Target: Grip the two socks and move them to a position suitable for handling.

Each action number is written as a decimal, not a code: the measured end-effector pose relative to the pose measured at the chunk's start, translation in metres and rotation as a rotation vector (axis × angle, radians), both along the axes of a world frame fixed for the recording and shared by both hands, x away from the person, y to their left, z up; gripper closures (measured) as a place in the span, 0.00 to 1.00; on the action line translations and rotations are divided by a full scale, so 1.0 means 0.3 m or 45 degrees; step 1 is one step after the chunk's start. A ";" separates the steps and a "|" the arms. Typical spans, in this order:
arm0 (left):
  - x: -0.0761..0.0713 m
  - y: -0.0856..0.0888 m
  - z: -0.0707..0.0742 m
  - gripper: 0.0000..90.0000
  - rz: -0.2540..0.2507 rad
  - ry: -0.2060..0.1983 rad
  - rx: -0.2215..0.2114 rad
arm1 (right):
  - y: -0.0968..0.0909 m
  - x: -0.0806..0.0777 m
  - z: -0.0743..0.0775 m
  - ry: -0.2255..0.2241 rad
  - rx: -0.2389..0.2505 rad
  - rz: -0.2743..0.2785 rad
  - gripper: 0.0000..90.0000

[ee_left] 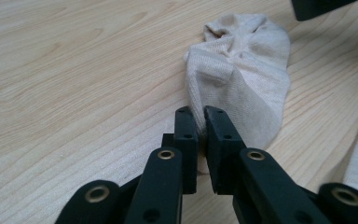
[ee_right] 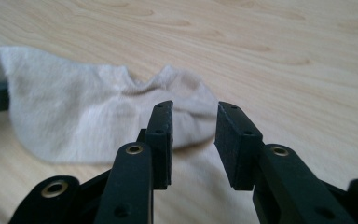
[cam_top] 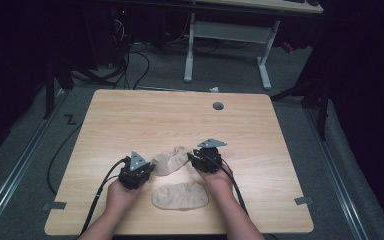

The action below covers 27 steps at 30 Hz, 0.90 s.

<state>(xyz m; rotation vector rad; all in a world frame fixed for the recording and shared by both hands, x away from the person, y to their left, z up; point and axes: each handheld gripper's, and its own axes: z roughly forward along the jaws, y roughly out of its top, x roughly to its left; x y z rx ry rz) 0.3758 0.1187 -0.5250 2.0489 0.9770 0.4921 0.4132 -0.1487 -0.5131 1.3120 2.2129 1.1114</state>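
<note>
**Two socks on the table, one end pinched, the other end waiting**

The left tool (cam_top: pixel 141 170) has its jaws pressed together on the near edge of the far sock (cam_top: pixel 172 159), a beige ankle sock lying rumpled near the middle of the wooden table (cam_top: pixel 130 115). The right tool (cam_top: pixel 200 161) stands at the sock's other end with its jaws spread part way and nothing between them. A second sock (cam_top: pixel 180 196) lies flat between the two forearms, closer to the table's near edge and just apart from the first.

The step in hand looks like taking hold of the far sock at both ends. To do it well, the right tool should come low, slide one jaw under the free edge, and close on fabric rather than on the table. The left tool should hold firm without pulling, so the cloth does not bunch away from the right one.

The left gripper view shows the pinch itself: the fabric of the sock (ee_left: pixel 242 79) is caught in the narrow gap between the jaws, which the high view cannot resolve. The right gripper view shows the sock's (ee_right: pixel 98 116) rounded end lying just beyond the spread jaws, not between them. The high view alone gives the layout of both socks and both hands.
</note>
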 end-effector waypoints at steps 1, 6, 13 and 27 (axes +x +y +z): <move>0.000 0.000 -0.001 0.93 0.001 0.002 0.002 | 0.009 0.014 -0.004 0.003 -0.011 0.002 0.75; -0.001 0.000 0.000 0.92 0.001 -0.002 0.011 | 0.035 0.080 -0.041 0.058 -0.054 -0.056 0.68; -0.007 0.007 0.002 0.94 0.011 -0.014 0.009 | 0.036 0.050 -0.041 0.061 -0.097 0.003 0.95; -0.039 0.009 0.050 0.95 0.015 -0.059 -0.060 | -0.019 -0.108 0.047 -0.122 -0.034 0.041 0.96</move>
